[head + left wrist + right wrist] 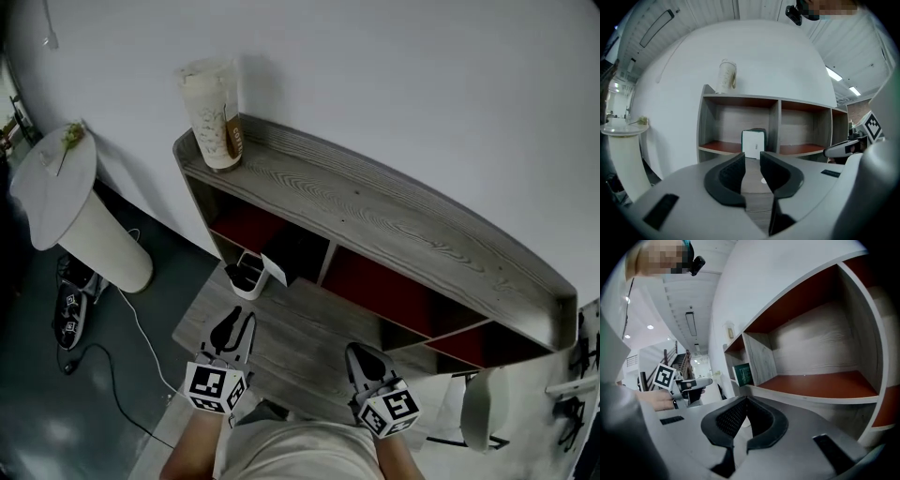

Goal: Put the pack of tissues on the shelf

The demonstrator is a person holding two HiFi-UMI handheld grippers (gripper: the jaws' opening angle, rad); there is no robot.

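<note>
1. My left gripper (236, 326): sits low at 7 o'clock in the head view. The jaws stand a narrow slot apart with nothing between the pads. Only the grey wood-grain floor (300, 337) shows through the gap.
2. My right gripper (364, 352): sits at 5 o'clock in the head view. The jaws are pressed together at the tips and hold nothing.
3. Marker cubes (214, 386): one on each gripper, with black-and-white square patterns and no letters.
4. Pack of tissues (251, 274): stands upright at 12 o'clock from my left gripper, well apart from both pairs of jaws. It is at the front edge of the shelf's (375, 206) lower left compartment, just beside the first divider. The white face carries a small dark mark too small to read. The dark green side carries rows of pale print, also unreadable. I cannot tell whether its base rests on the red board or on the grey floor in front.
5. Shelf: grey wood grain with red-brown compartment floors, set against a white wall.
6. Cup (214, 117): stands on the shelf top at its left end, at 11 o'clock in the head view. It is pale, and its brown sleeve has lettering I cannot read.
7. Pedestal table (56, 178): white, at 9 o'clock in the head view.
</note>
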